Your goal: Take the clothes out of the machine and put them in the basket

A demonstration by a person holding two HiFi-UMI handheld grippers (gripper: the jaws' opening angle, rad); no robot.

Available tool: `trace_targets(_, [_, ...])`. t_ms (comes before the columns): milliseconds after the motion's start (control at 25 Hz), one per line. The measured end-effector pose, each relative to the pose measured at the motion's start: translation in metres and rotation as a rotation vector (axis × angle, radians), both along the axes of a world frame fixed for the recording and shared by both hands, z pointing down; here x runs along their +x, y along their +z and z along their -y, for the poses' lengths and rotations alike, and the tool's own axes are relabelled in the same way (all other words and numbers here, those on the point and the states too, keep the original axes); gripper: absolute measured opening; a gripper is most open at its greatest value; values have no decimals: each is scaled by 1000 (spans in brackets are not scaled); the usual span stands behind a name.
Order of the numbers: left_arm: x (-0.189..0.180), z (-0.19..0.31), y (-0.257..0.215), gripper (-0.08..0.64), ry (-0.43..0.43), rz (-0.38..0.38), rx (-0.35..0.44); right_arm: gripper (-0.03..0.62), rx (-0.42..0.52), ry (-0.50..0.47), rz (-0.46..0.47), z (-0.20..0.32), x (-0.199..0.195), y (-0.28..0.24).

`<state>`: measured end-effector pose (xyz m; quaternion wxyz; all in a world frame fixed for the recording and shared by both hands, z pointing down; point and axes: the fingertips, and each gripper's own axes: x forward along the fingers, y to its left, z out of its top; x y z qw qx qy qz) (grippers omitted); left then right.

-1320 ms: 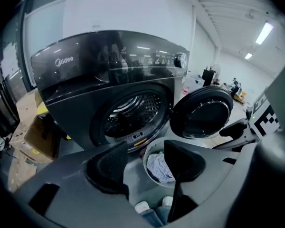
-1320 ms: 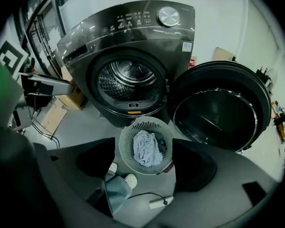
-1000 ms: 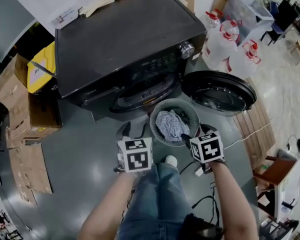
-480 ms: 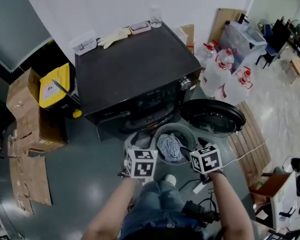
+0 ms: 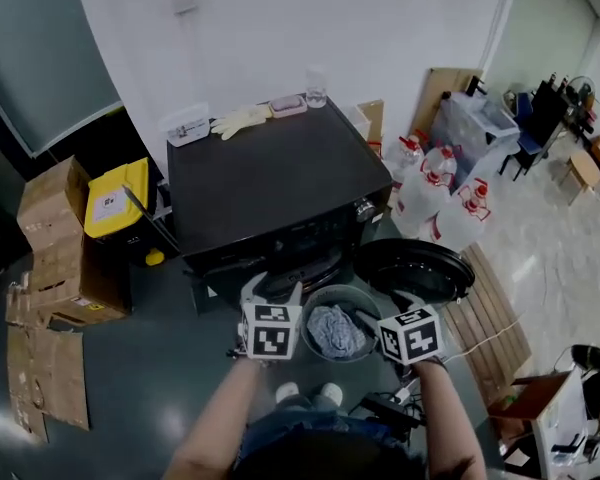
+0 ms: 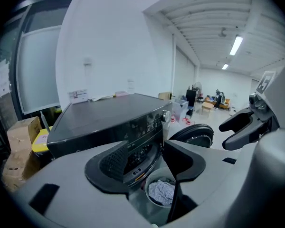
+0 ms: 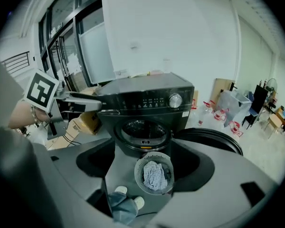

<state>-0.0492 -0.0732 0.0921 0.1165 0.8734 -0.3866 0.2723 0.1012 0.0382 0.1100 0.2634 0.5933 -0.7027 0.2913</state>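
Note:
The black washing machine stands with its round door swung open to the right. In front of it on the floor sits a grey round basket holding a blue-grey cloth. My left gripper hangs open just left of the basket with nothing between its fingers. My right gripper is open and empty at the basket's right side. In the right gripper view the drum opening looks dark above the basket and cloth. The left gripper view shows the basket below its jaws.
Cardboard boxes and a yellow bin stand left of the machine. Water jugs sit to its right, a wooden pallet beyond the door. Gloves and a cup lie on the machine's top. Cables trail by my feet.
Both grippers have risen, and the head view has pulled back from the machine. The basket with the cloth stays on the floor.

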Motion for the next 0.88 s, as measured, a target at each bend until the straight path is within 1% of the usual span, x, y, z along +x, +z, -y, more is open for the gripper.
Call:
trace_targets(80, [-1, 0, -13, 241, 11, -19, 22, 358, 45, 12, -9, 2, -2, -14])
trace_targets(240, [0, 1, -34, 241, 30, -47, 66, 359, 87, 44, -60, 2, 2, -25])
trace_targets(360, [0, -1, -50, 241, 49, -63, 104, 357, 139, 78, -46, 0, 4, -40])
trace_targets(520, [0, 2, -76, 242, 82, -93, 184, 354, 248, 105, -33, 6, 8, -79])
trace_targets(600, [-1, 6, -93, 241, 91, -105, 226, 351, 295, 101, -58, 11, 10, -101])
trace_targets(760, [1, 12, -132, 241, 111, -153, 315, 348, 390, 67, -144, 20, 9, -146])
trace_targets(880, [2, 15, -168, 241, 123, -195, 392, 347, 491, 49, -162, 26, 5, -184])
